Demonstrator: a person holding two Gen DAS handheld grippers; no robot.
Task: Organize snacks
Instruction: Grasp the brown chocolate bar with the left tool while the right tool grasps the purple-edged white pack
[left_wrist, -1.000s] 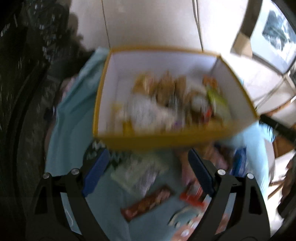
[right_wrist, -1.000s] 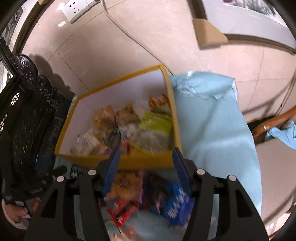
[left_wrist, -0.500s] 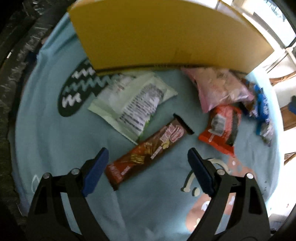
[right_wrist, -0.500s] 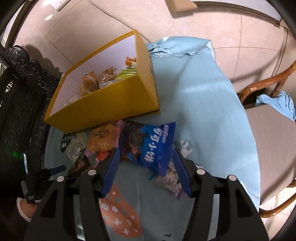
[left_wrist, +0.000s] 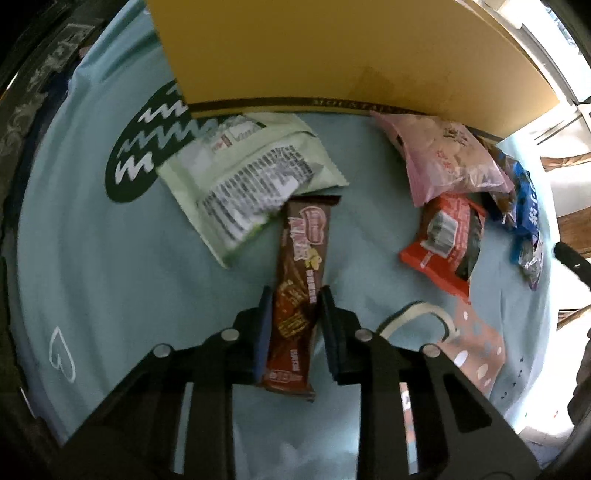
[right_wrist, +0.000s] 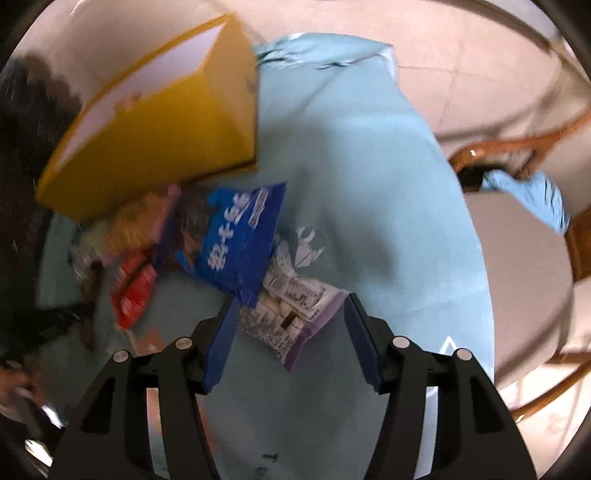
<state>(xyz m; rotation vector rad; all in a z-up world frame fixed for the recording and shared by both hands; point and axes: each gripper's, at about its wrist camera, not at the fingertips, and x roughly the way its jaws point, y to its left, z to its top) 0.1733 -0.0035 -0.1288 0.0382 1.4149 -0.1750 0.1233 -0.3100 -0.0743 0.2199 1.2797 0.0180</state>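
Snacks lie scattered on the light-blue cloth (left_wrist: 110, 266) covering the surface, just before the yellow box (left_wrist: 332, 55). Left gripper (left_wrist: 293, 317) has just clenched its fingers (left_wrist: 264, 332) on the brown chocolate bar (left_wrist: 301, 266). Right gripper (right_wrist: 290, 325) hangs released, fingers (right_wrist: 364, 350) straddling a purple-edged packet (right_wrist: 295, 314) beneath the blue bag (right_wrist: 236, 243).

Snack packets (left_wrist: 255, 184) lie on the cloth (left_wrist: 110, 277) just before the box (left_wrist: 351, 51).
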